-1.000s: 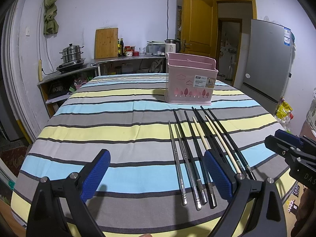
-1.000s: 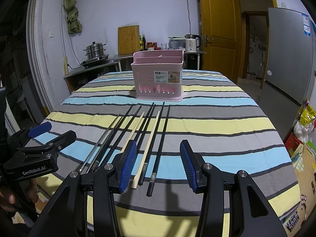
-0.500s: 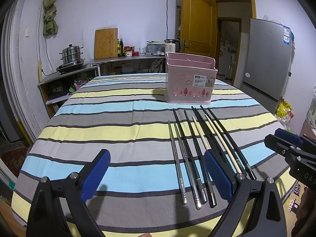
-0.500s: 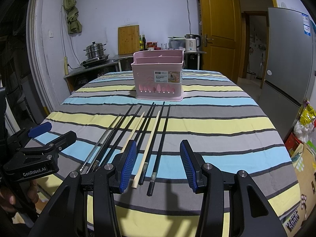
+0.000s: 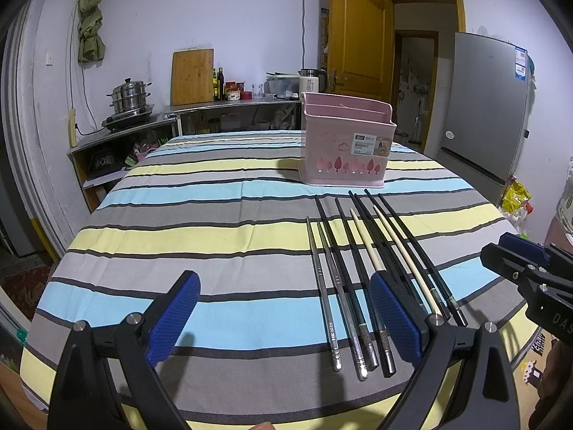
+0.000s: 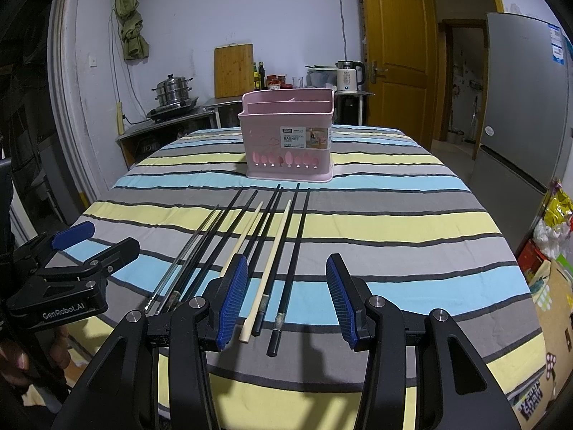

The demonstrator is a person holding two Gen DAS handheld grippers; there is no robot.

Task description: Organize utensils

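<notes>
Several chopsticks, black, metal and pale wooden, lie side by side on the striped tablecloth [image 5: 215, 236], pointing toward a pink utensil basket [image 5: 345, 147] [image 6: 288, 143] at the far side. The metal chopsticks [image 5: 327, 297] lie leftmost, the pale ones [image 6: 266, 268] among the black ones [image 6: 290, 258]. My left gripper [image 5: 286, 317] hovers wide open over the near ends of the left chopsticks, holding nothing. My right gripper [image 6: 286, 295] is open above the near ends of the right chopsticks. Each gripper shows at the edge of the other's view.
A round table fills the foreground. Behind it a counter [image 5: 222, 107] carries a steamer pot, cutting board, bottles and a kettle. A grey fridge [image 5: 490, 114] and an open wooden door [image 5: 358, 46] stand at the right. Bags [image 6: 555, 222] lie on the floor beside the table.
</notes>
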